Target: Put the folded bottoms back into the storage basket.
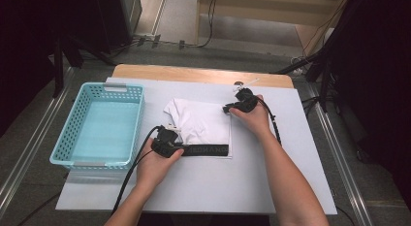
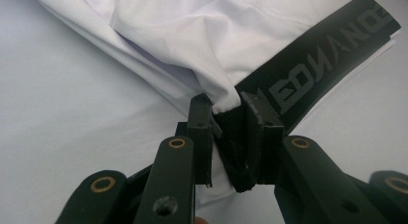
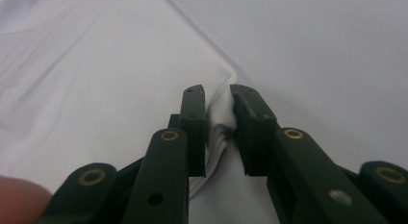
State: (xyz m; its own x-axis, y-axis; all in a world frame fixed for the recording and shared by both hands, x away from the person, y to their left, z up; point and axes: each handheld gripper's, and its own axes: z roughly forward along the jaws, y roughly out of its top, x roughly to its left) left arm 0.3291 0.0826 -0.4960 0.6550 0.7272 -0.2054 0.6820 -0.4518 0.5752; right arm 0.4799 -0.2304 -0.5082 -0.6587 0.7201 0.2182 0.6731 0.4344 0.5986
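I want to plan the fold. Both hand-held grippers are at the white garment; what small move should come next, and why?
Probably lift both together a little. The left hand-held gripper pinches the garment at its black band, the right hand-held gripper pinches a far corner, so the cloth seems secured.

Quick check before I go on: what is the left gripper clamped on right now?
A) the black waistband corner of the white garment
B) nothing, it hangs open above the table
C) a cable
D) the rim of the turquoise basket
A: in the left gripper view the left gripper pinches the black waistband and a fold of the white garment between its jaws.
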